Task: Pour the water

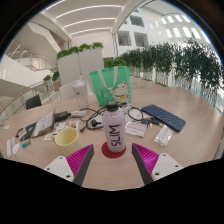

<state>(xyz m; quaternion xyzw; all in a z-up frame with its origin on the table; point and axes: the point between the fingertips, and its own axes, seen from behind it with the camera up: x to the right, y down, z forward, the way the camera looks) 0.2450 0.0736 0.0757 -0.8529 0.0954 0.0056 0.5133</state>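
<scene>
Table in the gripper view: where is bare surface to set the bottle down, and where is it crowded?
Bare table lies beyond the dark keyboard, and a strip runs between the open jaws of the gripper, under the bottle on its red coaster. It is crowded beside the yellow cup, with papers and small items.

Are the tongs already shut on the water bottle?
No. The tongs are open, and the water bottle stands on the table just ahead of them, untouched.

The gripper (pixel 113 160) has two light grey fingers. Each finger carries a magenta pad (pixel 147 157) on its inner face. The pads look wedge-shaped.
</scene>
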